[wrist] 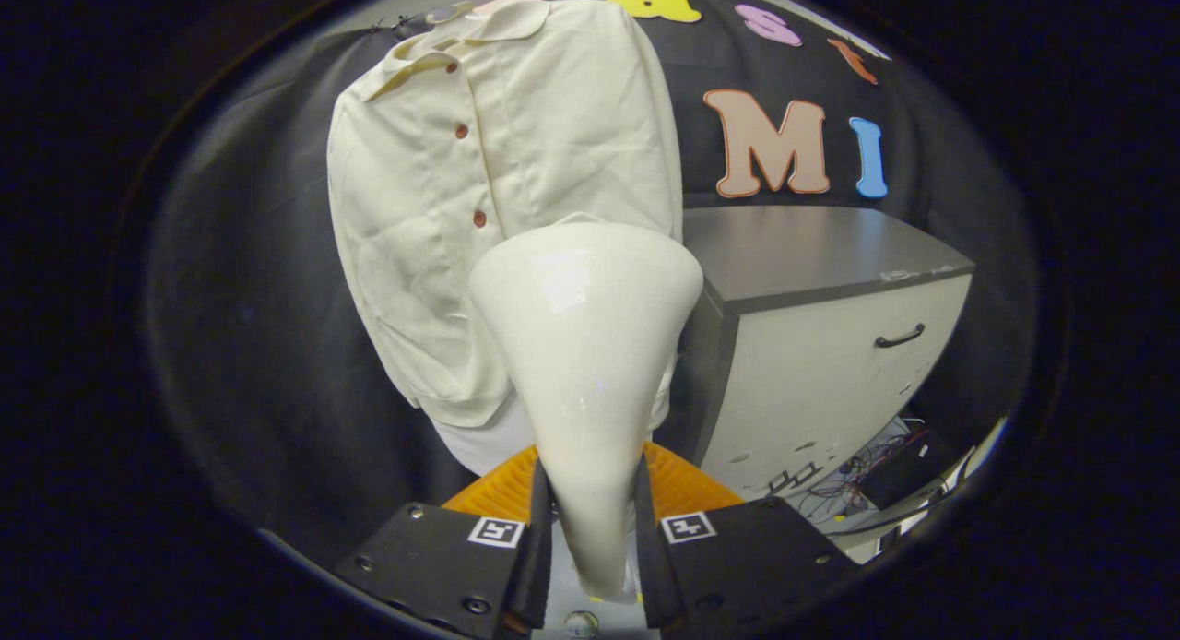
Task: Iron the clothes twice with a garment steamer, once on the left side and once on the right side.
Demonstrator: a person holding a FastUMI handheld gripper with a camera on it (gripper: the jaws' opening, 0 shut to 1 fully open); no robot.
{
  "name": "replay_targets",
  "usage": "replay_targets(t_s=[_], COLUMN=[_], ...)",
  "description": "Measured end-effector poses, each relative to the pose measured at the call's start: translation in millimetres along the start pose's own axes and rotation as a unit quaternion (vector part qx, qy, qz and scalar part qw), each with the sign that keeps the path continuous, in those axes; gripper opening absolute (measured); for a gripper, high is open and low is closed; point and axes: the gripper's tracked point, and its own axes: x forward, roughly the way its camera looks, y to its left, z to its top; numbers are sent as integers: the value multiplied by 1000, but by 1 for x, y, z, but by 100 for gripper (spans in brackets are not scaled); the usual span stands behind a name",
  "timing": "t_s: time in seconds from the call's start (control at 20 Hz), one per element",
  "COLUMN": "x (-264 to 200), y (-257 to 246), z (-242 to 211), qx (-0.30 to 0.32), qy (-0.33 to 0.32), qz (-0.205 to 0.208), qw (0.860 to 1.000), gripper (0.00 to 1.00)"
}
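A cream shirt (479, 207) with brown buttons hangs on the booth wall, collar at the top. My gripper (590, 520) is shut on the neck of a glossy cream garment steamer (585, 345). The steamer's wide head points away from me and rests against, or just short of, the lower right part of the shirt, right of the button line. The head hides the shirt's hem on that side. Both black fingers (539, 529) press on the steamer's narrow handle.
A grey and white cabinet (820, 345) with a black handle stands just right of the shirt. Tangled cables (876, 465) lie on the floor below the cabinet. An orange block (682, 483) shows behind the fingers.
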Motion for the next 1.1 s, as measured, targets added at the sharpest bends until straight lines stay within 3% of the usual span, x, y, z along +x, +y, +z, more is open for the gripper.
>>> replay_targets(t_s=[0.4,1.1], x=[-73,-181], y=[22,19], z=[25,74], qx=[4,9], qy=[-58,-149], qz=[5,-3], qw=[998,989], gripper=[40,39])
